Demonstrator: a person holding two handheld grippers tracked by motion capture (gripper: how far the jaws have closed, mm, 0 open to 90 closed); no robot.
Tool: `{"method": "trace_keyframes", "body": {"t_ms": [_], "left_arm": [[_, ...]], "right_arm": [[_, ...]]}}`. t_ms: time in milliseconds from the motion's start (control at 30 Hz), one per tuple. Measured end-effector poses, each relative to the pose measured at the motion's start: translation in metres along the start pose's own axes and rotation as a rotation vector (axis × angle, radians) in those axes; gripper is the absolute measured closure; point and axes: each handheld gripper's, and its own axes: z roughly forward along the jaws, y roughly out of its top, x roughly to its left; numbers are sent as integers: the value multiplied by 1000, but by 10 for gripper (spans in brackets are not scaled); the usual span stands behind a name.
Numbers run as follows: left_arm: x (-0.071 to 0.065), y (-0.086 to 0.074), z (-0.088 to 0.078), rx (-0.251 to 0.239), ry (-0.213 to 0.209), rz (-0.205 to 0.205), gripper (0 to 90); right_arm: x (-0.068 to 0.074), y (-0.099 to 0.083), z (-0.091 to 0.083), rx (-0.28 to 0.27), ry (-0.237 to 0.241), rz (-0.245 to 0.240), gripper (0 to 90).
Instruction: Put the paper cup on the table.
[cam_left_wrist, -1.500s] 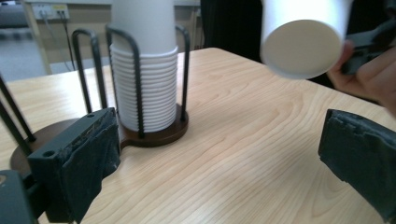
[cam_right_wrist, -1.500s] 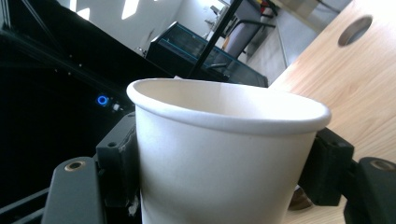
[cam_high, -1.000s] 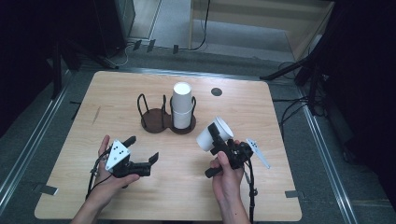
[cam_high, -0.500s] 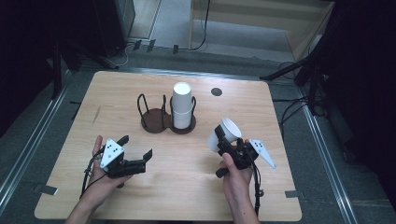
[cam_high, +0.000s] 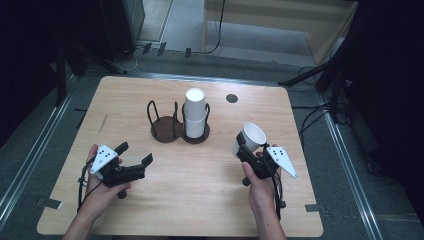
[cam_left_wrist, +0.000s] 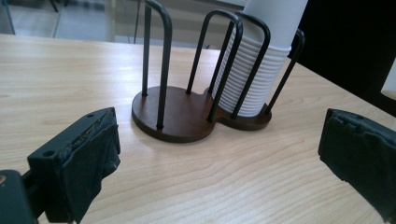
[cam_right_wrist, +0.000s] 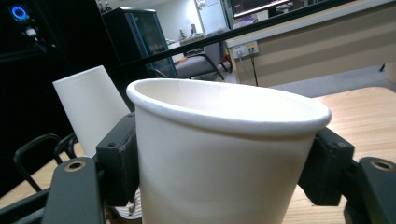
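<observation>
While the right gripper (cam_high: 245, 150) hangs over the right half of the counter (cam_high: 200, 200), its jaws are clamped on a single white paper cup (cam_high: 248, 138), one pad on each side of the cup's wall just below the rolled rim; the cup is tilted, its open mouth turned up and toward the far right, and it is clear of the counter top. In the right gripper view that cup (cam_right_wrist: 219, 158) sits squarely between the two black jaws, with the stack of white cups (cam_right_wrist: 93, 112) behind it to the left. That stack (cam_high: 195, 112) stands upright in the right-hand ring of a dark wire cup holder (cam_high: 167, 127) near the middle of the counter, the left-hand ring standing free. At the near left, the left gripper (cam_high: 135, 157) is held low over the counter, its jaws spread wide with nothing between them, aimed toward the holder (cam_left_wrist: 187, 116) from its left.
</observation>
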Motion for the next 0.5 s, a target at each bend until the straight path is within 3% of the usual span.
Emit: {"method": "trace_keyframes", "body": {"t_ms": [133,267,400,500], "left_arm": [[7,0,-2,1,36,7,0],[13,3,-5,-27,80,26,0],[21,3,-6,3,122,54,0],[27,4,-9,18,155,53,0]], "right_arm": [[0,1,2,1,-6,-39,271],[-2,0,3,11,-13,-46,270],[-7,-2,5,16,-28,-51,270],[-9,-2,8,16,-42,-84,270]]}}
